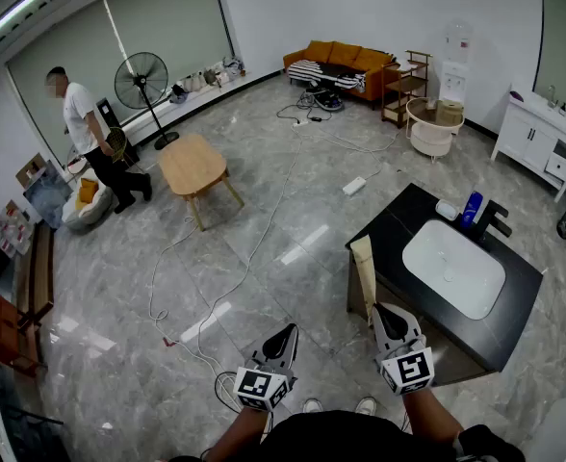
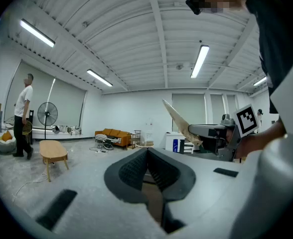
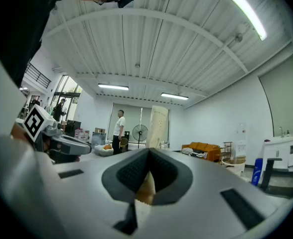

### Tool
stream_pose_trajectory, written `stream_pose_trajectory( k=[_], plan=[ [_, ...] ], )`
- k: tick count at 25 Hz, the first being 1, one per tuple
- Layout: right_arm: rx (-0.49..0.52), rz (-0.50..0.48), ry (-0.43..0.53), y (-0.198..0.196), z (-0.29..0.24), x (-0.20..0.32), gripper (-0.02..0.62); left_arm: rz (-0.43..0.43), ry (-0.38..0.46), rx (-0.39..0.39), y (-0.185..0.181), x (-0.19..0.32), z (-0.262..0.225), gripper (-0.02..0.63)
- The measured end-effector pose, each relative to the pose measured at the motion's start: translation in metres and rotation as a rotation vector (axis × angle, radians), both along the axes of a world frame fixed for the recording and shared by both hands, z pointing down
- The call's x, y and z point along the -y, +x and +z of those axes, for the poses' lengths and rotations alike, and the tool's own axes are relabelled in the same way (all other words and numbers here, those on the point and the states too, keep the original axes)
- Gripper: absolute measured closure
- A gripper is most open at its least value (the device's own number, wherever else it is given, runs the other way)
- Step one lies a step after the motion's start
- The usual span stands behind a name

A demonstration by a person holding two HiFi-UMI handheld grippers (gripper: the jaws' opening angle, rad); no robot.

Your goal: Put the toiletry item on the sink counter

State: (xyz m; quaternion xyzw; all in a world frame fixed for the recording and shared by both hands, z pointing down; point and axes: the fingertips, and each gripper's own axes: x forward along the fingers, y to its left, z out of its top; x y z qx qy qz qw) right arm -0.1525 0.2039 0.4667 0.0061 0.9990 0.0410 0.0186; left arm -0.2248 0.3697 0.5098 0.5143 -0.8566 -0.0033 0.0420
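The toiletry item is a long cream tube. My right gripper is shut on its lower end, and the tube sticks out past the jaws over the left edge of the black sink counter. In the right gripper view the tube rises straight out of the shut jaws. From the left gripper view the tube leans to the left. My left gripper hangs over the floor to the counter's left, shut and empty. The counter holds a white basin, a black faucet and a blue bottle.
A person stands far left near a standing fan. A low wooden table and loose cables are on the grey floor. An orange sofa, a round white stand and a white cabinet line the back.
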Motion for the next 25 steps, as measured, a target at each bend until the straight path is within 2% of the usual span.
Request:
stream_pose_trajectory(
  k=[9,12,17,25],
  plan=[
    [0.004,0.004,0.013,0.012,-0.004,0.012,0.589,0.020,-0.013,-0.007,0.014,0.018,0.005,0.598],
    [0.037,0.018,-0.016,0.020,-0.005,0.023,0.589,0.026,-0.018,-0.004,0.019,0.028,0.004,0.600],
    [0.080,0.050,-0.057,0.032,-0.008,0.054,0.589,0.045,-0.038,0.014,0.025,0.052,0.002,0.600],
    [0.088,0.140,-0.020,0.068,-0.016,0.120,0.588,0.106,-0.031,0.032,0.039,0.122,0.004,0.600]
  ],
)
